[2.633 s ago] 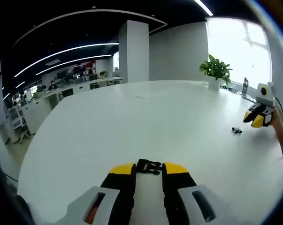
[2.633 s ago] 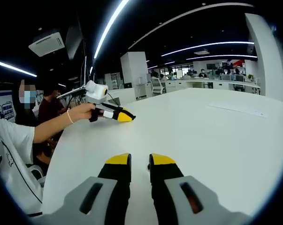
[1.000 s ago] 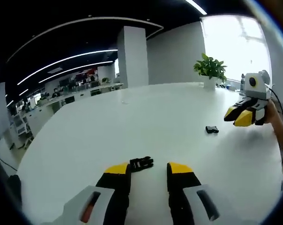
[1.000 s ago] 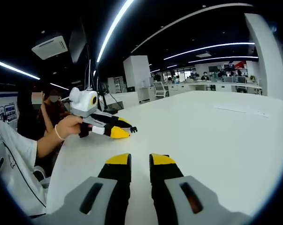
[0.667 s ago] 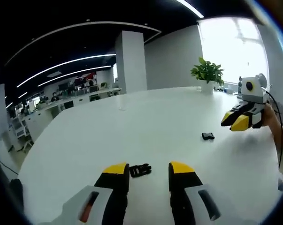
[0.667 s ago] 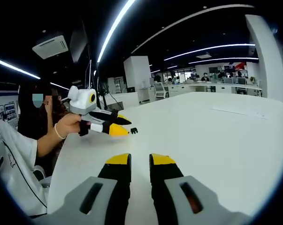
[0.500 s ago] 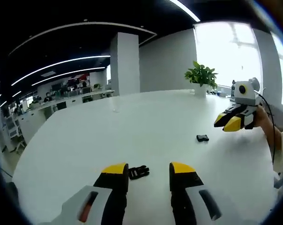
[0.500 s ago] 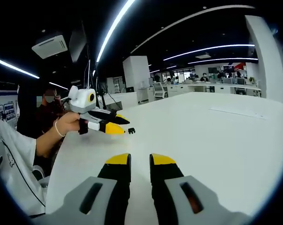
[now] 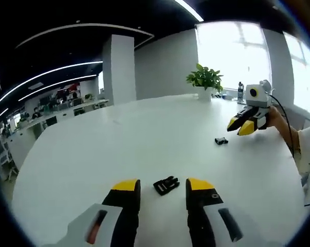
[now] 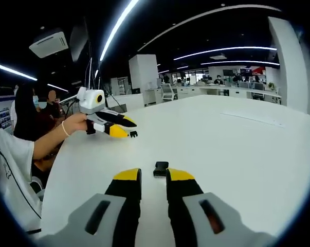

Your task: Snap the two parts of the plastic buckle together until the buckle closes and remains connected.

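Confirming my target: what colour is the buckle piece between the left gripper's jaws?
Black; the buckle piece shows best in the left gripper view.

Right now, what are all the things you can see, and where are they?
Pronged buckle part: one, black, on the table just beyond the left gripper's tips.
Socket buckle part: one, black, on the table just beyond the right gripper's tips.
Table: one, white, under both parts.
Potted plant: one, green, far edge near the window.
Bottle: one, beside the plant.
Left gripper: yellow tips, open.
Right gripper: yellow tips, slightly apart.
Hand: one, holding the left gripper.
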Demonstrator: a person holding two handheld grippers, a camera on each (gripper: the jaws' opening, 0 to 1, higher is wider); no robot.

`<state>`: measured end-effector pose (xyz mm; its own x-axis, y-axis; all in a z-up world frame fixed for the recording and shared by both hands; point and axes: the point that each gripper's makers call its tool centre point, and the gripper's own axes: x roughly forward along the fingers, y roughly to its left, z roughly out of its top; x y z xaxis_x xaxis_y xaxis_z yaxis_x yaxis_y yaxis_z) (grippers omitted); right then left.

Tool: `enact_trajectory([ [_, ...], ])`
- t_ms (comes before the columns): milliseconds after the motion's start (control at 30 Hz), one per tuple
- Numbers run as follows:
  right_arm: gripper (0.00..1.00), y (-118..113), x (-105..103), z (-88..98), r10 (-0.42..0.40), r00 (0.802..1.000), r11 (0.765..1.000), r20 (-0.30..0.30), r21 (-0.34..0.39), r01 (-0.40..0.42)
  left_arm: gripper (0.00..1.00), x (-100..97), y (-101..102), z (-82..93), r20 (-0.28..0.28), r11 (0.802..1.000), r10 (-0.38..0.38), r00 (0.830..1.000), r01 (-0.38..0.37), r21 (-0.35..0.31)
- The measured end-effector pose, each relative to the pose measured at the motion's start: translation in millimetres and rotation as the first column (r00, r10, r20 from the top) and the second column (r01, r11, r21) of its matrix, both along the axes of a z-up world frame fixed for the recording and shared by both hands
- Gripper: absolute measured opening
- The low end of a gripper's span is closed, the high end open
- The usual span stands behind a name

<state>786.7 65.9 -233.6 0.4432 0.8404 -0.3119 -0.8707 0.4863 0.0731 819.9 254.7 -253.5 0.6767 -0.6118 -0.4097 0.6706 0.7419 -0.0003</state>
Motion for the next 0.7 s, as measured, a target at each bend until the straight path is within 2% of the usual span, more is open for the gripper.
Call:
enact_trajectory([
  [133,0.21,3,1,-2.4,-0.029,1.0,0.999,0.004,-0.036,0.03,0.33,5.2,1,-4.2,-0.003,1.0,-0.025,1.0,0.025,0.013],
  [267,0.23,6,1,-0.1,-0.042,0.998,0.997,0.036,-0.063,0.044,0.33,2.7,-5,-4.7,0.009,0.996,-0.085,0.996,0.085,0.018],
  [433,0.24,14,1,0.7,-0.032,0.999,0.997,0.038,-0.066,0.034,0.32,-0.3,-7,-5.2,0.008,0.99,-0.135,0.991,0.135,0.03],
  [700,0.24,18,4,-3.7,-0.053,0.998,0.997,0.019,-0.061,0.054,0.3,0.3,-9,-5.3,-0.013,0.984,-0.18,0.984,0.18,0.001],
])
